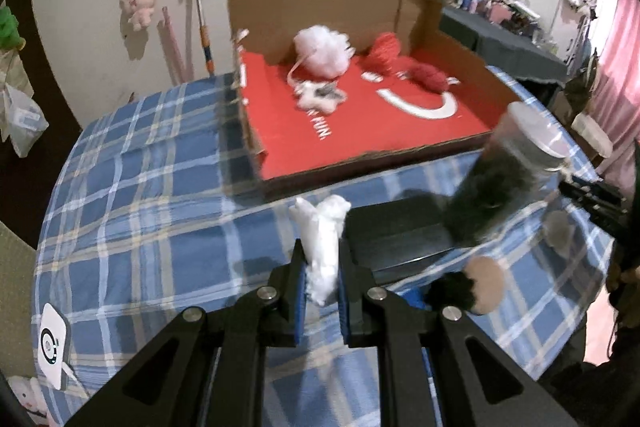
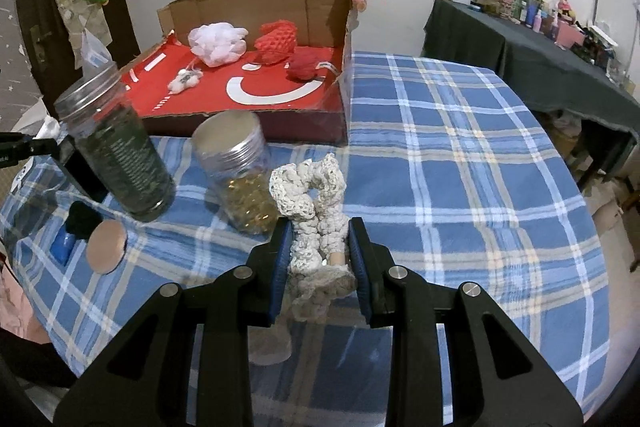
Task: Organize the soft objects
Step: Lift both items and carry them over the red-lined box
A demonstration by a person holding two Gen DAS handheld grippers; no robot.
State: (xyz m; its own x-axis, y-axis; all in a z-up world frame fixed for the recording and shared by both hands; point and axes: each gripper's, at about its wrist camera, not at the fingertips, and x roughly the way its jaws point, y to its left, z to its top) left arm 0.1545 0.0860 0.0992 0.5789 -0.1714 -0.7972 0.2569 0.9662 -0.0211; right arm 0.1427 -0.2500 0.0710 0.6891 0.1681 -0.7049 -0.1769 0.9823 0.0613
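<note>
My left gripper (image 1: 322, 259) is shut on a white fluffy soft piece (image 1: 324, 243), held above the blue plaid table. My right gripper (image 2: 320, 239) is shut on a cream crocheted item (image 2: 316, 203), held above the table. A cardboard box with a red floor (image 1: 360, 119) lies ahead; it also shows in the right wrist view (image 2: 256, 99). In it are a white mesh pouf (image 1: 322, 51), a red knitted piece (image 1: 386, 51), a red yarn ball (image 1: 430, 77) and a small white-grey plush (image 1: 320, 97).
A tall jar of dark contents (image 2: 116, 147) and a jar of yellow beads (image 2: 240, 171) stand left of my right gripper. A round tan puff (image 2: 106, 247), a black tuft and a blue item lie near them. A dark flat box (image 1: 400, 231) lies ahead of my left gripper.
</note>
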